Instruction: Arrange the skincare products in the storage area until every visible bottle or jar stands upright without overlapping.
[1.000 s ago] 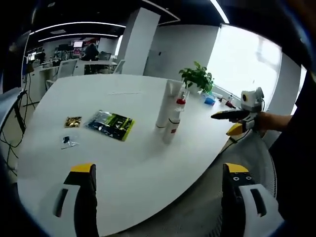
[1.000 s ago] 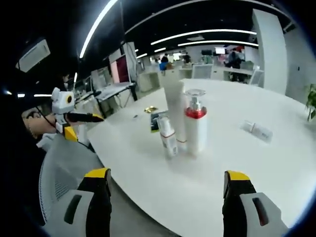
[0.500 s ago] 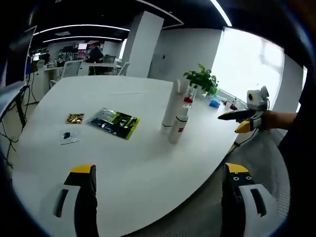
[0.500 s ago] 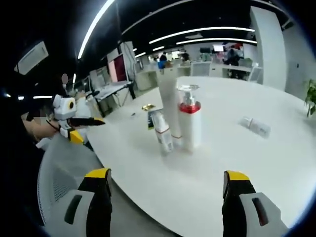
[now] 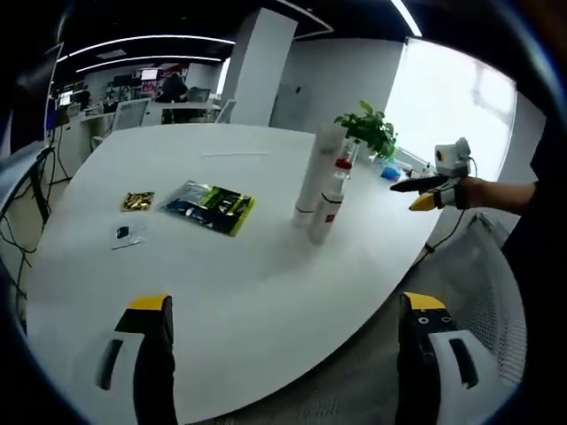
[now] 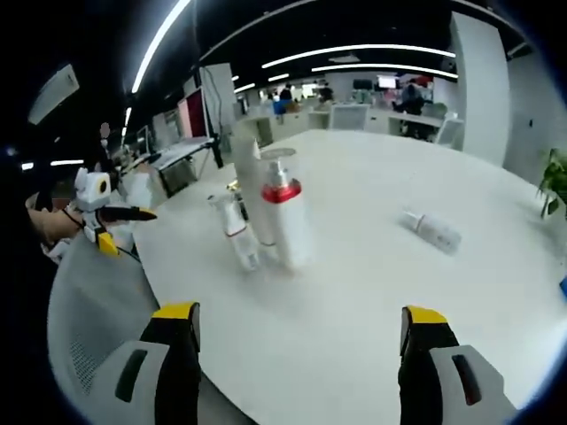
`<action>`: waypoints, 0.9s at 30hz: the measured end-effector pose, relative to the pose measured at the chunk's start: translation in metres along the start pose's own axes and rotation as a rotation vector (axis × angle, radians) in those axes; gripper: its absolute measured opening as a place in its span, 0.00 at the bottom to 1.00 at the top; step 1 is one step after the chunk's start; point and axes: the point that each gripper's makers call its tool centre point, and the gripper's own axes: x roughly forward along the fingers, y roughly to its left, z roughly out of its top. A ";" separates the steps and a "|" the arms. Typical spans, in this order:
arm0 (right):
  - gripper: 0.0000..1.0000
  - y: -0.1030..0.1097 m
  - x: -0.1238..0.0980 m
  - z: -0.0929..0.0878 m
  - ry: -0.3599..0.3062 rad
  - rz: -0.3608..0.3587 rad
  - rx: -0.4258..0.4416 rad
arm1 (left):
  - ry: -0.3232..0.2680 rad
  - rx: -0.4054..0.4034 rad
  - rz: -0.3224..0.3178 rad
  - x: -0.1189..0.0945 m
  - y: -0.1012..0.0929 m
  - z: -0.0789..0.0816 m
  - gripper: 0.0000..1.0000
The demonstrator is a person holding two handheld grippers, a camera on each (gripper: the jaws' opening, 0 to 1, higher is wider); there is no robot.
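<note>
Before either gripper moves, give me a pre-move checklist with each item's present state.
1. Left gripper open, holding nothing: ok.
2. Right gripper open, holding nothing: ok.
3. Tall white tube, white bottle with red collar and small white bottle upright: ok.
4. Those three spaced apart without touching: cannot tell, they crowd together.
5. Small white tube upright: not ok, it lies flat on the white round table.

The left gripper point(image 5: 288, 354) hangs with its yellow-tipped jaws spread wide and nothing between them. The right gripper point(image 6: 301, 359) is likewise held with jaws wide apart and empty. A hand point(image 5: 469, 191) grips it at the far right in the left gripper view.
</note>
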 end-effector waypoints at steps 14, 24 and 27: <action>0.96 -0.061 0.011 0.016 0.065 -0.041 -0.069 | -0.066 -0.056 0.006 0.000 0.009 0.006 0.99; 0.96 -0.101 0.023 0.027 0.115 -0.068 -0.118 | -0.056 -0.068 0.030 -0.001 0.013 0.003 0.99; 0.96 -0.120 0.032 0.030 0.141 -0.075 -0.141 | -0.050 -0.069 0.039 -0.001 0.014 0.002 0.99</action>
